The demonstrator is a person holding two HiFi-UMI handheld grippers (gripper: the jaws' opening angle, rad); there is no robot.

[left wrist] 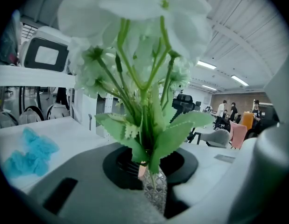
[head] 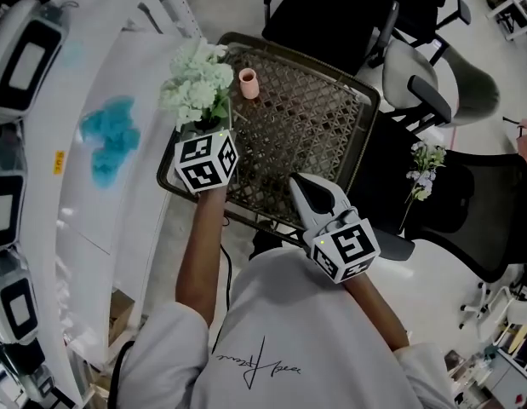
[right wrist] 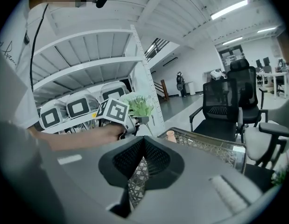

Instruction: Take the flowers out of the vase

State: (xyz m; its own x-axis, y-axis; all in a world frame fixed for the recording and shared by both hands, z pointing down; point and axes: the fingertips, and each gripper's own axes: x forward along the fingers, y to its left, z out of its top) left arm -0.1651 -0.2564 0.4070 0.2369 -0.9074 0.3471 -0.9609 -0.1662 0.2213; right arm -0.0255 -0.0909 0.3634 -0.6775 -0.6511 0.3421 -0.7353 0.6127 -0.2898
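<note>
Flowers (head: 195, 82): a full bunch of pale, white-green blooms. In the left gripper view (left wrist: 135, 41) thin green stalks fan up from one tight bundle, with broad, saw-edged green leaves low down.
Where the flowers are: upper left of centre in the head view, over the left edge of the mesh table (head: 331, 118). They are out of the vase and clear of it. In the right gripper view the bunch (right wrist: 140, 105) shows small, left of centre, just past the marker cube.
Vase (head: 248, 83): small and pink, standing upright on the mesh just to the right of the blooms; in the right gripper view it (right wrist: 170, 135) sits at the table's far edge.
Left gripper (head: 210, 128): its jaws pinch the bundle of stalks low down, below the leaves (left wrist: 151, 168), and the blooms rise above it.
Right gripper (head: 301, 184): lower centre of the head view, over the table's near edge. Its jaws are pressed together with nothing between them (right wrist: 143, 146), and only the mesh shows through the slit below.
Blue clump (head: 112, 136): lies on the white surface at the left, well apart from the flowers.
Other sprig (head: 423, 170): a small pale one lying on the black chair (head: 467, 220) at the right.
</note>
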